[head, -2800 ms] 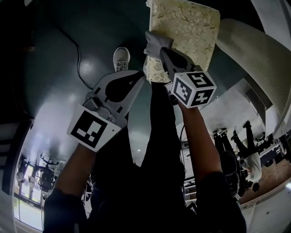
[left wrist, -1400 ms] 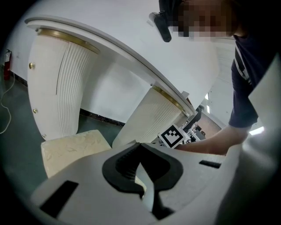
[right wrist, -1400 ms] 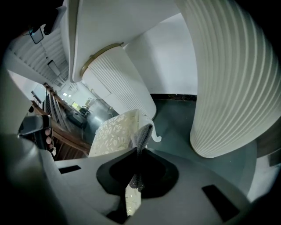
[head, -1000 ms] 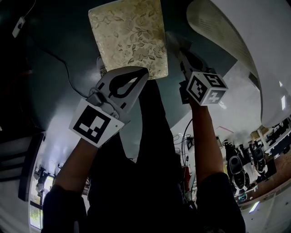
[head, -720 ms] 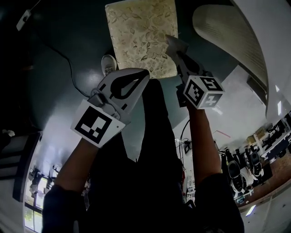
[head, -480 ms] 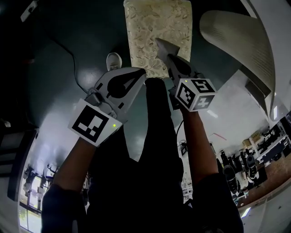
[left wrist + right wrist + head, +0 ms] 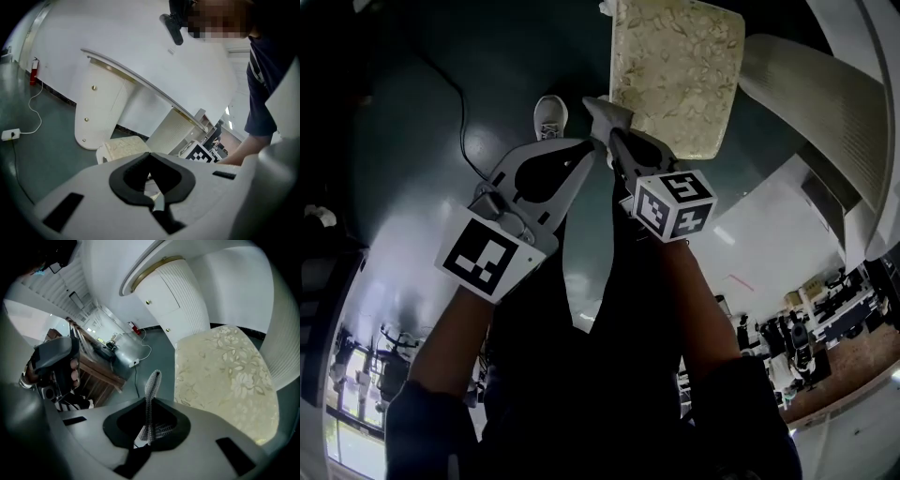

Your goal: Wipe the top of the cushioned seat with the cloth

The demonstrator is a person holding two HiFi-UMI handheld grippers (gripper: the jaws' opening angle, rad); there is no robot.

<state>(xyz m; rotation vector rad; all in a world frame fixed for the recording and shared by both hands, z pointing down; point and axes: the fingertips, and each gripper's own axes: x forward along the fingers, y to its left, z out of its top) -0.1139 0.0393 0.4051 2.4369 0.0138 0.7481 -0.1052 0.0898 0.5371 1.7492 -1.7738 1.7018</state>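
Now the grey cloth (image 7: 151,385) stands upright, clamped in our right tongs (image 7: 149,404), just off the left edge of the floral cushioned seat (image 7: 225,376), above the dark floor (image 7: 412,112). Our left tongs (image 7: 150,157) hang closed and empty nearby.

You stand on a dark green, glossy floor (image 7: 403,150). Far ahead, right of middle, the seat (image 7: 675,75) rests on it. To the seat's right a white ribbed counter (image 7: 811,103) rises from the floor, with a strip of floor between them. Your shoe (image 7: 549,118) is planted just left of the seat's near corner. Left of the shoe a thin cable (image 7: 461,127) curves over the floor; the left gripper view shows it reaching a white power strip (image 7: 10,134), with a red extinguisher (image 7: 33,75) at the wall's foot.
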